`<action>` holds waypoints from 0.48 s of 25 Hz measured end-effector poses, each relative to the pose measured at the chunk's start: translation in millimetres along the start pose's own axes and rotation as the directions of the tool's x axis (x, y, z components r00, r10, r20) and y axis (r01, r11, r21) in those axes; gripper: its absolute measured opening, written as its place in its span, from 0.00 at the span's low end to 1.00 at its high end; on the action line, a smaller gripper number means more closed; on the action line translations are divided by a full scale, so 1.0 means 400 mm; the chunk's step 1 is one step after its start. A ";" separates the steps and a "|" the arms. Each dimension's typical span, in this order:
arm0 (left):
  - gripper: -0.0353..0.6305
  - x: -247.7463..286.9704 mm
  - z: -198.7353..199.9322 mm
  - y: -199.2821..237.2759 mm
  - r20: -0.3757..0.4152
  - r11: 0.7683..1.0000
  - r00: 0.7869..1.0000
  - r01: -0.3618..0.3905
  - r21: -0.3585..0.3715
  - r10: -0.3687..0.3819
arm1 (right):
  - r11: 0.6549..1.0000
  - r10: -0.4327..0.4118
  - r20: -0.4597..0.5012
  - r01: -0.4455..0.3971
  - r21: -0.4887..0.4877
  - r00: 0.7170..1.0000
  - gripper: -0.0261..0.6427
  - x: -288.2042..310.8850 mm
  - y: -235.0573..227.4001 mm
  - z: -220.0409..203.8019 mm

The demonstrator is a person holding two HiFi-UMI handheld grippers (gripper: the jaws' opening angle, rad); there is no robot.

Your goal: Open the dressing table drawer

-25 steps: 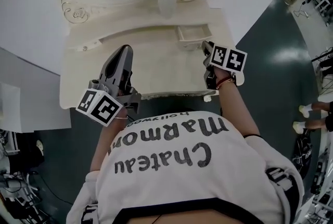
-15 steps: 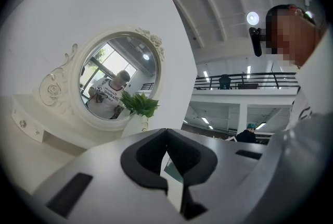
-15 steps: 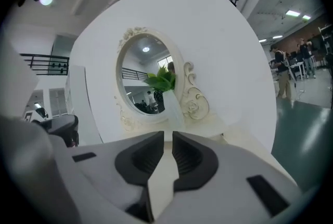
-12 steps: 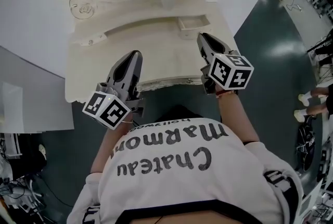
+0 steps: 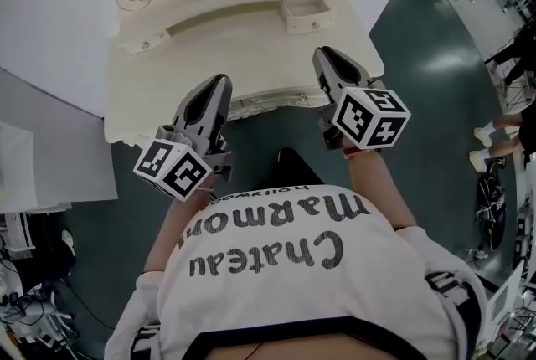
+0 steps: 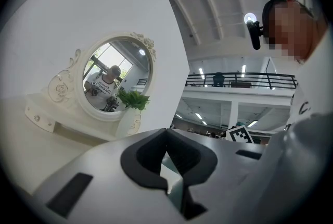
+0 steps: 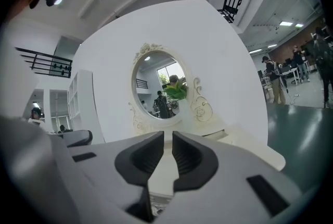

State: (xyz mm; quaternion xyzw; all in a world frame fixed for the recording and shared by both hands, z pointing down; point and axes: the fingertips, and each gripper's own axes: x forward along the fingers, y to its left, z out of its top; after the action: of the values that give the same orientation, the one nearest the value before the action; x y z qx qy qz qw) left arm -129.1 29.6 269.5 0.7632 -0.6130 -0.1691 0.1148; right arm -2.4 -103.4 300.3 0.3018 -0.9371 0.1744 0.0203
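Head view, counter edge: we see the cream counter (image 5: 251, 57) with its carved front edge running between the two tools, and dark floor (image 5: 435, 48) open to its right.
Head view, drawer: the small drawer (image 5: 303, 13) sits at the right end of the raised back tier and juts out from it, its hollow showing.
Head view, open room: the top is bare between the drawer and the front edge.
Head view, left hand-held gripper (image 5: 219, 82): its tip lies over the front of the counter, well apart from the drawer, and touches nothing we can make out.
Head view, right hand-held gripper (image 5: 322, 55): its tip lies over the counter's right front, nearer the drawer but clear of it.
Left gripper view, jaws: the left hand-held gripper (image 6: 167, 137) has its pads meeting at the far end, with only a sliver of gap lower down and nothing held.
Left gripper view, beyond: the oval mirror (image 6: 112, 79) and a white vase (image 6: 130, 119) of green leaves stand well ahead to the left.
Right gripper view, jaws: the right hand-held gripper (image 7: 167, 137) has its pads a narrow slit apart, and through the slit we see only counter.
Right gripper view, beyond: the mirror (image 7: 158, 90) stands straight ahead against the white wall panel (image 7: 223, 61).
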 end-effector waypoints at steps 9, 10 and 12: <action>0.09 -0.055 -0.023 -0.026 -0.010 0.999 1.000 0.019 -0.027 -0.019 | 0.999 -0.033 -0.017 0.033 0.003 0.999 0.13 -0.068 0.030 -0.043; 0.09 -0.059 -0.027 -0.029 -0.011 0.999 1.000 0.020 -0.029 -0.021 | 0.999 -0.035 -0.021 0.035 0.000 0.999 0.13 -0.075 0.032 -0.048; 0.09 -0.065 -0.037 -0.035 -0.017 0.999 1.000 0.024 -0.035 -0.025 | 0.999 -0.042 -0.033 0.042 -0.003 0.999 0.13 -0.086 0.033 -0.059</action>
State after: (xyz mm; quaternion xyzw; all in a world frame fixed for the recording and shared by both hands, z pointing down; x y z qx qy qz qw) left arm -115.6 57.7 280.7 0.7699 -0.5996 -0.1748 0.1314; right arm 16.7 -66.3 313.2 0.3185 -0.9302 0.1778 0.0397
